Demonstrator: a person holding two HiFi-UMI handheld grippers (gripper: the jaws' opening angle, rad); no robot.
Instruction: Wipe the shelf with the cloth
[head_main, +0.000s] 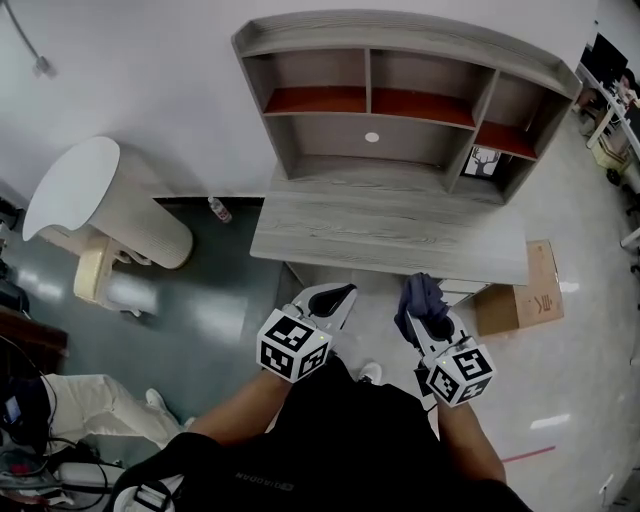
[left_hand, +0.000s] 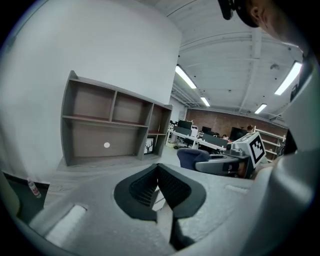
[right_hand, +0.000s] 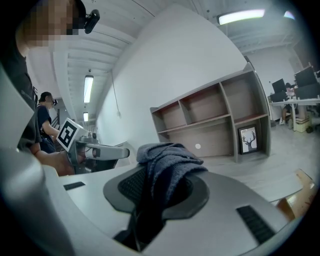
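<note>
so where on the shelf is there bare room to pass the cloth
The desktop is bare all over. The wide middle bay and upper cubbies are empty too. Only the lower right cubby holds a picture.

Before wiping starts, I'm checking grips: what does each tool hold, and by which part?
Right tool: shut on a bunched fold of the cloth. Left tool: shut, holding nothing.

White wall (head_main: 150, 90), pale tiled floor (head_main: 585, 370), cardboard box (head_main: 525, 300).
</note>
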